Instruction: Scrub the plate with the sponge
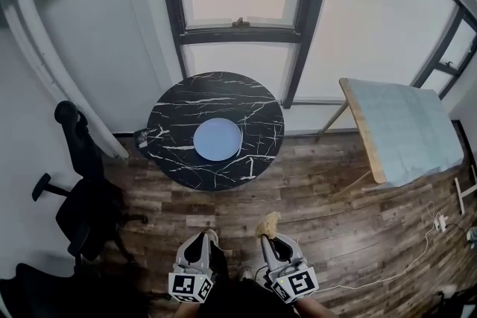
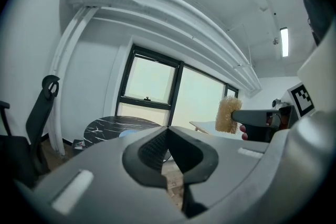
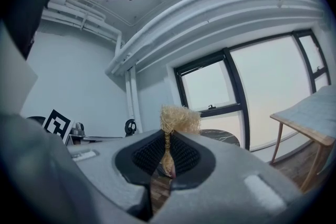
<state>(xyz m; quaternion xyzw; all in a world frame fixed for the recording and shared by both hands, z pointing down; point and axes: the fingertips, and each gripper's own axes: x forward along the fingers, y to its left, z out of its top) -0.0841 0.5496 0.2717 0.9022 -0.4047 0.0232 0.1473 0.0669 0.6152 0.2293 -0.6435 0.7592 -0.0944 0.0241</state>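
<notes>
While standing back from the round black surface (image 1: pixel 171 123), holds everything low at 6 o'clock in head view. Pinches tan sponge (image 1: pixel 269 223) in right hand-held gripper (image 1: pixel 267 237), jaws clamped on its squashed part, frayed end poking past tips. Has left hand-held gripper (image 1: pixel 209 236) pressed together, nothing between. Finds pale round plate (image 1: pixel 217 138) at centre of surface, 12 o'clock from both, well apart. Has office chair (image 1: pixel 82 182) at 9 o'clock, wooden table (image 1: pixel 406 132) at 2 o'clock.

Pale blue round plate (image 1: pixel 218 138), flat at ctr of black marble table (image 1: pixel 171 123) — tan fibrous sponge (image 3: pixel 178 118), pinched thin btwn right gripper (image 3: pixel 167 139) jaws, tuft poking past tips, well apart from plate.
</notes>
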